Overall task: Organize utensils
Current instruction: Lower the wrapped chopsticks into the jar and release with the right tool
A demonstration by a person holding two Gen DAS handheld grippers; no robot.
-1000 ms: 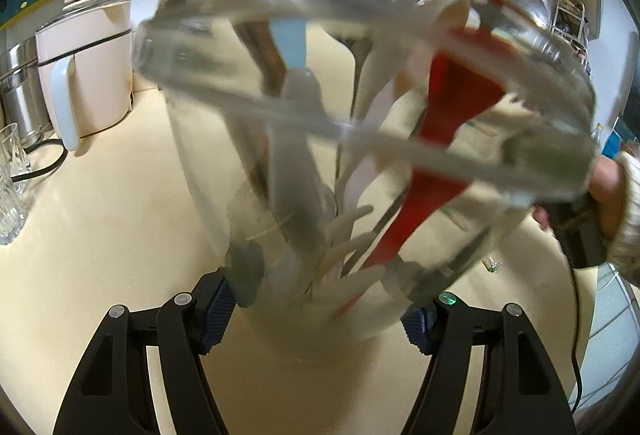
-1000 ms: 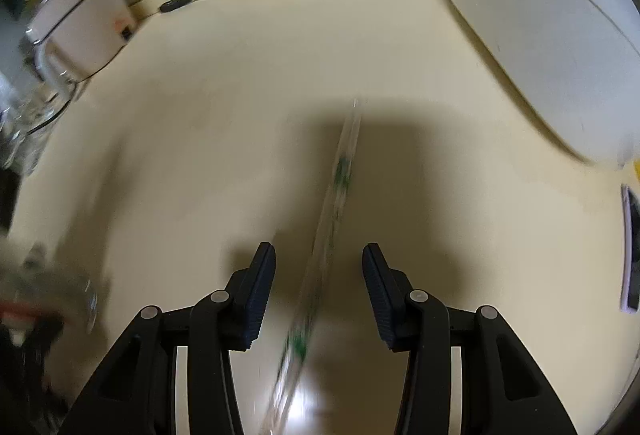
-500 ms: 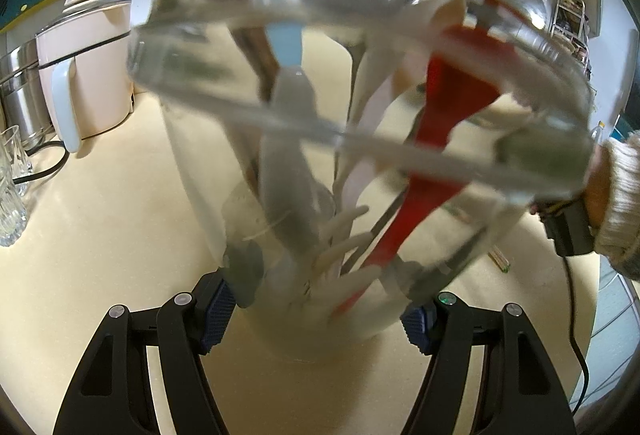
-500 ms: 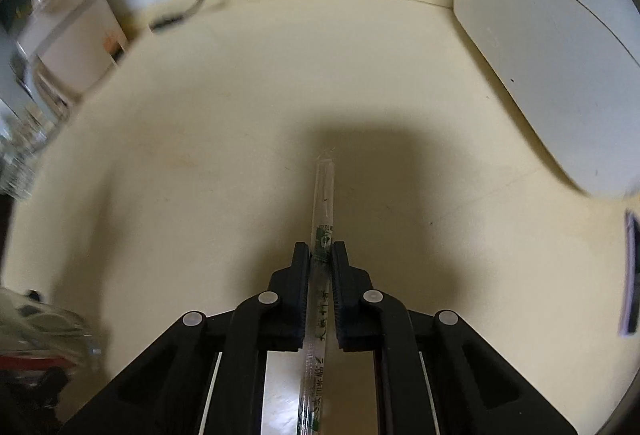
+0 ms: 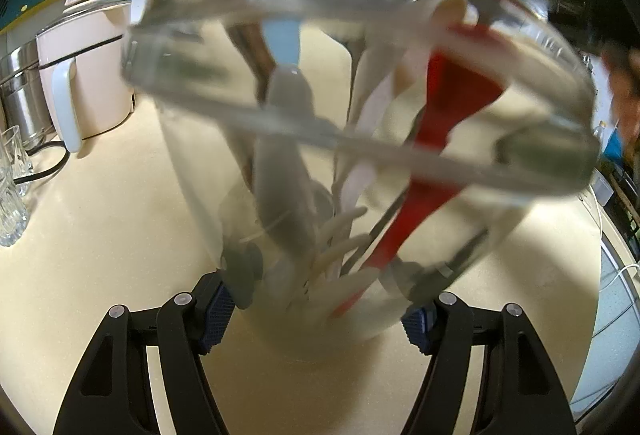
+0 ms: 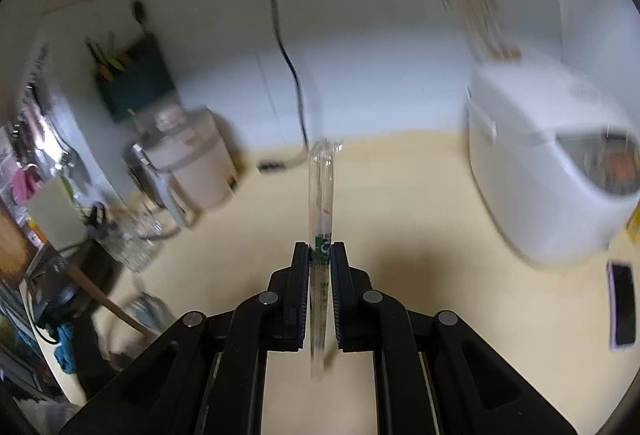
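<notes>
Utensils [image 5: 436, 139] crowd glass jar [image 5: 500, 171] — left gripper [image 5: 320, 311] clamps it.

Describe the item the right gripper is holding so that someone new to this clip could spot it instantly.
Start at the cream countertop with the big white appliance on its right. At bottom centre the right gripper pinches a thin clear wrapped stick, pointing up and away. It alone bears a small green printed label, just at the fingertips.
</notes>
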